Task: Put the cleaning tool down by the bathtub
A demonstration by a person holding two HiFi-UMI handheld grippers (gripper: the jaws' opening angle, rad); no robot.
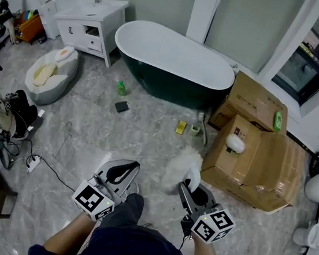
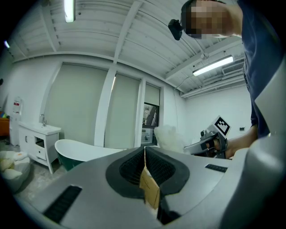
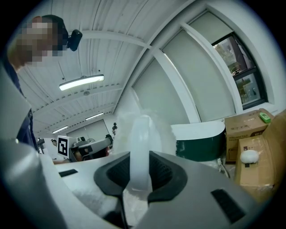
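Right gripper (image 1: 190,184): clamped narrow on duster (image 1: 180,166) by its white handle (image 3: 140,143), up over floor (image 1: 88,138), well short of tub (image 1: 174,56). Judged it light, head soft, handle stiff and slick; best gripped there. Left gripper (image 1: 119,173): pinched tan scrap (image 2: 149,190). Saw nothing in tub; noted boxes (image 1: 260,160) shut.

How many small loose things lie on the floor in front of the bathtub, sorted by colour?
Green: 1, the bottle
Black: 1, the flat square pad
Yellow: 1, the small block
Pale greenish: 1, the little cup-like piece
Total: 4
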